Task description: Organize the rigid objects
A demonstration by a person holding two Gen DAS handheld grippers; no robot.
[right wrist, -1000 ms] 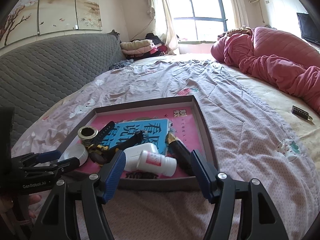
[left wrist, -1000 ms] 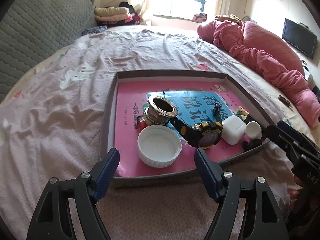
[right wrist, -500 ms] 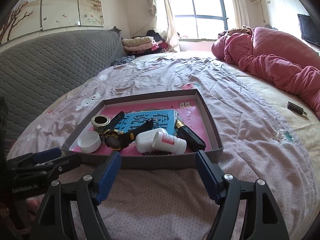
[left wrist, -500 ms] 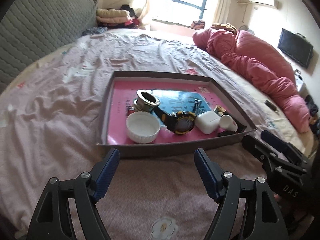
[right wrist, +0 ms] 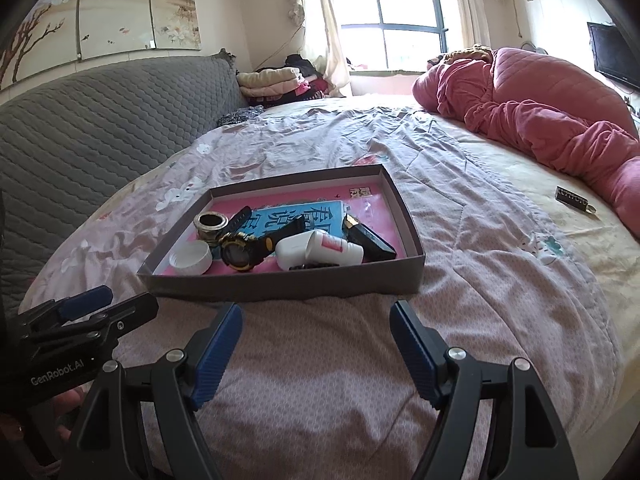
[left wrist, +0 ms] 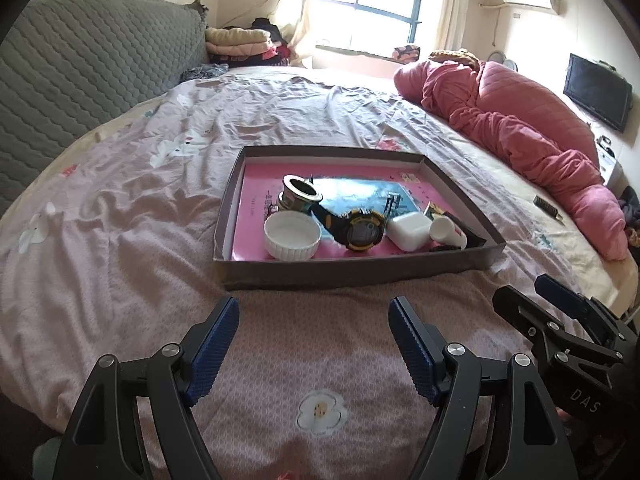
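Both tools hang over the pale pink patterned bedspread [left wrist: 120,216], jaws spread wide and holding nothing: the left gripper [left wrist: 314,344] and the right gripper [right wrist: 316,344]. Just ahead of their fingertips lies the shallow grey cardboard tray [left wrist: 352,274] with a pink lining. Inside it, near the front wall, sit a white ribbed plastic lid [left wrist: 292,236], a black-and-yellow digital wristwatch [left wrist: 360,232], a white plastic bottle [right wrist: 320,250] on its side, and a metal ring fitting [left wrist: 298,196] behind the lid.

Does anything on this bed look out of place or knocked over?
One thing: a small dark object lies alone on the bedsheet near the pink quilt, outside the box. Inside, the white bottle lies on its side. Nothing looks spilled or broken.
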